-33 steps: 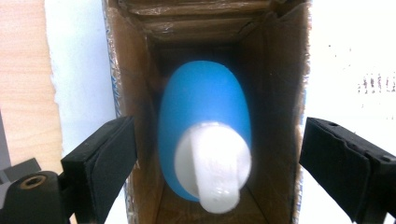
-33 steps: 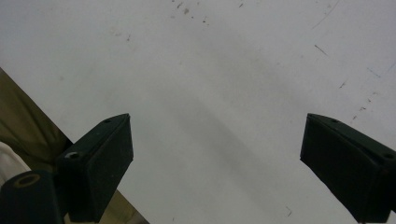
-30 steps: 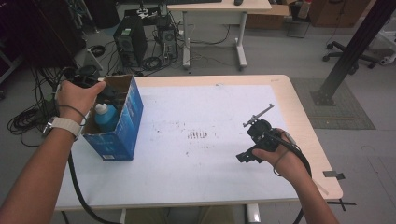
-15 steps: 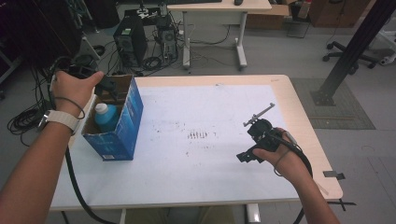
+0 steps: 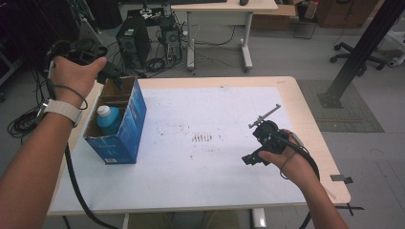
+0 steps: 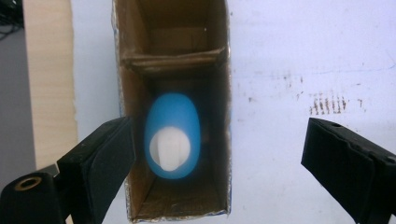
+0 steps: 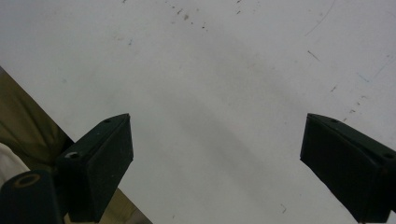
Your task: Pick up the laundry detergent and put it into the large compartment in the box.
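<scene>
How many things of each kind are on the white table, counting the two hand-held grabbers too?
Blue cardboard box: 1
Blue bottle with a white cap, standing inside that box: 1
Hand-held grippers: 2, the left gripper and the right gripper, both open with nothing between the jaws
Total: 4

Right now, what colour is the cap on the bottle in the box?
White, on a light blue bottle inside the blue box; the left gripper view shows it best.
</scene>
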A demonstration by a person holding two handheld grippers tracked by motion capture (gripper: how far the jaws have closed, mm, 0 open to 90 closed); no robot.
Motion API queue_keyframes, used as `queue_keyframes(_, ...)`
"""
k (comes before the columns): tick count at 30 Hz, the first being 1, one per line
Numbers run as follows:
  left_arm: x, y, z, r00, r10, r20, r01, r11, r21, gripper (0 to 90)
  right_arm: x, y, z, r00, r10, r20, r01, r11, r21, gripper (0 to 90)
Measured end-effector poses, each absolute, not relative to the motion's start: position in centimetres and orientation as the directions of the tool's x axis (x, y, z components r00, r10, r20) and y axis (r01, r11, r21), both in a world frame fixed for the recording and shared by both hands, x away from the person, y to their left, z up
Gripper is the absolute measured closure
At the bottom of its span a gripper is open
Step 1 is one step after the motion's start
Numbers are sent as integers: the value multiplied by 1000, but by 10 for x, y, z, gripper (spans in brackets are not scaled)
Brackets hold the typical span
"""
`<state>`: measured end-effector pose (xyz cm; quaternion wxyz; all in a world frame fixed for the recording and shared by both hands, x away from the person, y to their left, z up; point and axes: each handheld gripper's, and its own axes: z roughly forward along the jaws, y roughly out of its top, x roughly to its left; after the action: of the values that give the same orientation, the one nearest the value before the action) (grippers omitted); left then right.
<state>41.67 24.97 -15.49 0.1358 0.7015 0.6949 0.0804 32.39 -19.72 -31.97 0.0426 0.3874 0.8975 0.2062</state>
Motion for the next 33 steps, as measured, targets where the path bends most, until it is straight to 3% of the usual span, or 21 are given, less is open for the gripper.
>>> queue_keyframes(33,417,196,-118,97,990,-105,937,-55,345,100,324,-198,-316,-693,716,82,679,610,408,94)
